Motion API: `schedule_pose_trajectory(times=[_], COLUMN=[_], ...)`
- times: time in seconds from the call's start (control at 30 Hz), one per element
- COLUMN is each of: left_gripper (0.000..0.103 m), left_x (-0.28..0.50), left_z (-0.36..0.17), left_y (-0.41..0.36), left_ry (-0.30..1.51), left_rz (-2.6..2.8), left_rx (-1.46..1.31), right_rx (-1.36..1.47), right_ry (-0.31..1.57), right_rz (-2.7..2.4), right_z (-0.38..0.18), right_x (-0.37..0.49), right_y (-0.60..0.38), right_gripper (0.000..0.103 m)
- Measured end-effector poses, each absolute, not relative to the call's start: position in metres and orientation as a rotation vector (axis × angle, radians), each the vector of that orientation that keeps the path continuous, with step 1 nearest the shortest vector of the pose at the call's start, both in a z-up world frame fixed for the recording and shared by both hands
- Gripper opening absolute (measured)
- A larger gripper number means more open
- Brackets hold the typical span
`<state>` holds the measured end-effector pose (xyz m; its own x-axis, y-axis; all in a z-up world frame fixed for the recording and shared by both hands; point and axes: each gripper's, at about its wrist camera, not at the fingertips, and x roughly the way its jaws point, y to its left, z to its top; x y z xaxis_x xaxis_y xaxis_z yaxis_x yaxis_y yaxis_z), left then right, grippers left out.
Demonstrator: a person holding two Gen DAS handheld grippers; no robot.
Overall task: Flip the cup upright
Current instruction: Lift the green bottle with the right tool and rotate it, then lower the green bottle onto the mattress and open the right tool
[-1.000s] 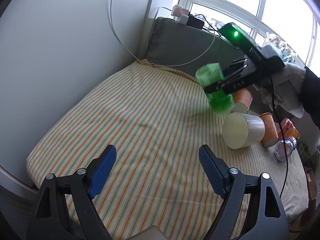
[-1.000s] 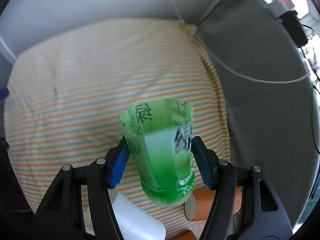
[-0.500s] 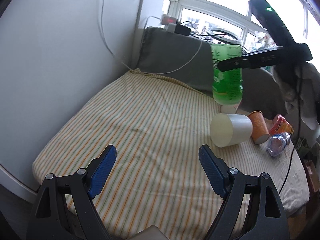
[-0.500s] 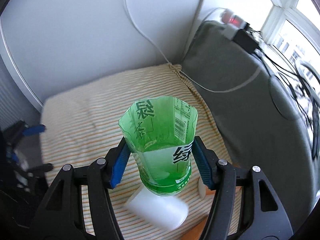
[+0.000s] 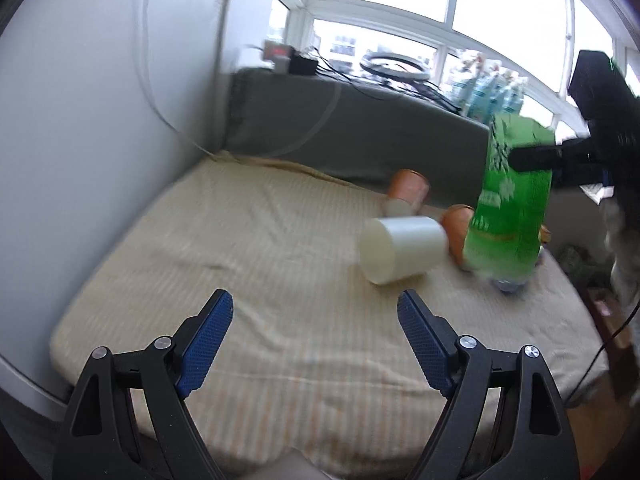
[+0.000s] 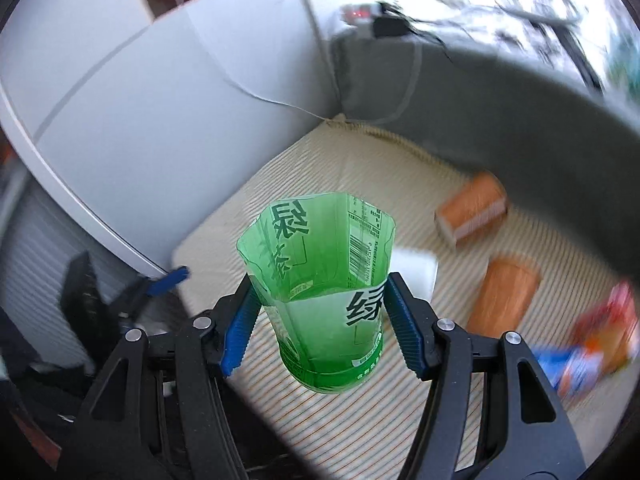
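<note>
A green cup cut from a plastic bottle [image 6: 326,304] sits between the blue pads of my right gripper [image 6: 320,316], which is shut on it. The cup is upright, open end up, held above the striped cushion [image 6: 360,408]. In the left wrist view the green cup [image 5: 510,204] hangs at the right, held by the right gripper [image 5: 536,156], its base low over the cushion [image 5: 260,248]. My left gripper [image 5: 316,340] is open and empty, near the cushion's front edge.
A white cup [image 5: 400,248] lies on its side mid-cushion. Two orange cups [image 5: 408,190] [image 5: 458,226] lie behind it. A small bottle and snack packets [image 6: 596,344] lie at the right edge. White wall at left, grey backrest [image 5: 360,128] behind.
The right gripper has carried the green cup right and down, towards the cushion by the orange cups. The cup has stayed upright. The left gripper has stayed open.
</note>
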<state>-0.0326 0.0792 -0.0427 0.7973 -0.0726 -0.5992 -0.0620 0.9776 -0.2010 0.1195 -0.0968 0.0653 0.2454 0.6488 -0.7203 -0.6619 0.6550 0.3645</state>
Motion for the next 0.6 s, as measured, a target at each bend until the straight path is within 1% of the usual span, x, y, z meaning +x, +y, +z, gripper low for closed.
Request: schedule_pose_trajectory(times=[0.2,0.43,0.6], left_gripper=[0.085,0.083,0.083], left_x=[-0.024,-0.019,-0.015], left_z=[-0.049,-0.051,-0.050], left_y=[0.067,0.053,0.046], left_ry=[0.719,0.777,0.804], left_rz=[-0.082,-0.171,-0.219], left_rx=[-0.233,-0.271,-0.286], right_rx=[0.267,0.391,0.419], right_ry=[1.138,1.264,1.332], right_rz=[0.879,0.848,0.873], right_z=[0.010,-0.053,-0.076], right_x=[0.109,0.105,0.122], right_y=[-0.140,-0.164,-0.159], right_gripper=[0.064,0.065,0.065])
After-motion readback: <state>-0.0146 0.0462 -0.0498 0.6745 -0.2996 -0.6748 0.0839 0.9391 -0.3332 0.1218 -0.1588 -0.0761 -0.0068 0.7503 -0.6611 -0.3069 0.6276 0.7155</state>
